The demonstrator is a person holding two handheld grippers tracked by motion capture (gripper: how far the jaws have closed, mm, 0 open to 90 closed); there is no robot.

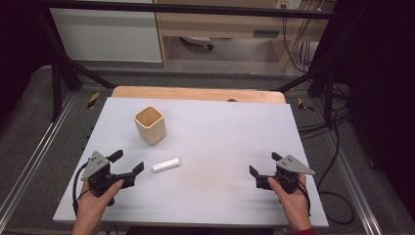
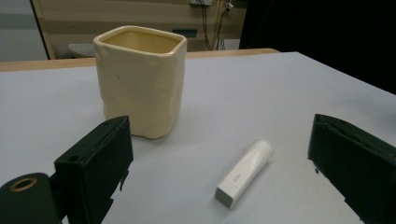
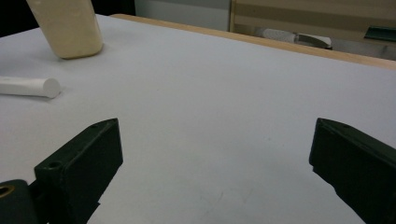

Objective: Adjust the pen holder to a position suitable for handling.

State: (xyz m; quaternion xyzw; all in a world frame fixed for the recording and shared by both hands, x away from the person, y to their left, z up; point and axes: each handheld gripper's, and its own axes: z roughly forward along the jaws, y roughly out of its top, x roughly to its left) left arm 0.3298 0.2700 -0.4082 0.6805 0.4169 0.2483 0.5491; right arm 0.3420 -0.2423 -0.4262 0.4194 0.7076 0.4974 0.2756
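1. white stick (image 1: 166, 165) lies flat on the grey table (image 1: 220, 142), just in front of our left gripper (image 1: 128, 164), a little nearer us than the cream cup (image 1: 149, 125) and apart from it.
2. in the left gripper view the white stick (image 2: 245, 171) sits between the line of the two jaws but ahead of them, untouched; the cream cup (image 2: 140, 79) stands upright behind it, mouth up, and we can't see the bottom of it.
3. left gripper jaws stand wide, holding nothing.
4. our right gripper (image 1: 263, 166) rests well off to the right side, jaws wide too, nothing between them.
5. progress, as we judge it: nothing done yet. pick-up of the stick not begun.
6. left to do, likely: close on the stick, lift, carry to the cup, drop it in.
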